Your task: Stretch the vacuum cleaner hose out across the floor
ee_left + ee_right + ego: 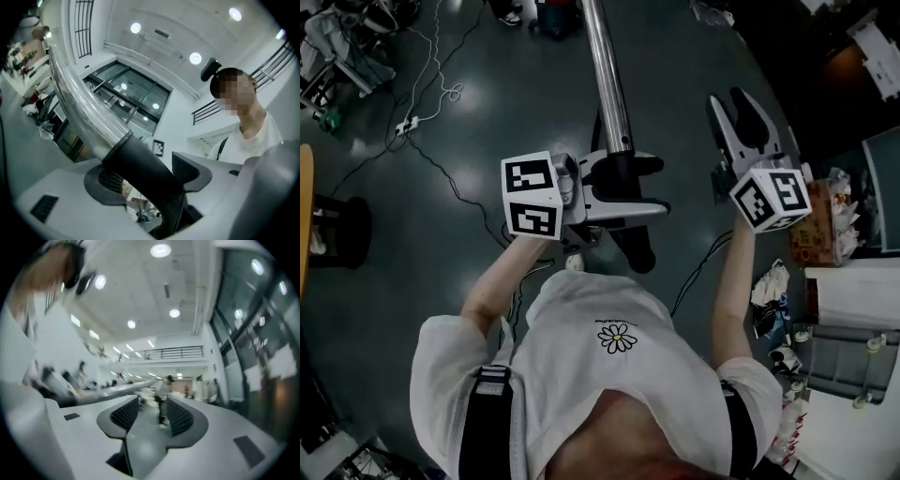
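Grasp step: my left gripper (649, 188) clamps the vacuum wand (607, 75) at its black elbow (145, 178). My right gripper (729, 105), right of the wand, stands apart, empty. Next, I judge: draw the wand away steadily.

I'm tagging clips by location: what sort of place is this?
Likely a big lab or workshop hall: loose cables across the dark floor, a high ceiling with round lights, an upper balcony railing.
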Available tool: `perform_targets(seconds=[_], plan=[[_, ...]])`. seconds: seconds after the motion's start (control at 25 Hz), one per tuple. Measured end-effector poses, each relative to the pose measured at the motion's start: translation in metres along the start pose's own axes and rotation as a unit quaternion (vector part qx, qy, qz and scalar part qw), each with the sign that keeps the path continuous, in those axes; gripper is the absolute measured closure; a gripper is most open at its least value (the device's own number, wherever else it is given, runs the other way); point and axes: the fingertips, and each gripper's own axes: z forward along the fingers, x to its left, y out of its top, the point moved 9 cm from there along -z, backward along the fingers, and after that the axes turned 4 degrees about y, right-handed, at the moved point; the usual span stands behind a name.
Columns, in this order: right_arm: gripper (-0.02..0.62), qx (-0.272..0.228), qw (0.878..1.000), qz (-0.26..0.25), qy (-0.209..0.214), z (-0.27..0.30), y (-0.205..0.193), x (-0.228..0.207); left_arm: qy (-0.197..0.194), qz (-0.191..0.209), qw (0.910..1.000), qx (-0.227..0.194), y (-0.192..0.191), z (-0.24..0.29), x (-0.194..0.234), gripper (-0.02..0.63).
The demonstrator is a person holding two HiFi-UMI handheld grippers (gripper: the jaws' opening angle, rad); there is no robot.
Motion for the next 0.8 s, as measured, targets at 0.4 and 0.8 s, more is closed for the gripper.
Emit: perform_targets(seconds=[0.4, 0.8], plan=[[0.402, 0.127, 0.930, 0.137, 0.316, -0.165, -0.054, 0.079, 0.021, -0.011, 0.9993, 0.029, -0.053, 0.080, -0.019, 0.322], [0.402, 0.208, 0.920, 0.149, 0.296, -0.290, -0.041, 0.081, -0.071, 0.076, 0.9868, 0.124, -0.114, 0.211, -0.098, 0.321]])
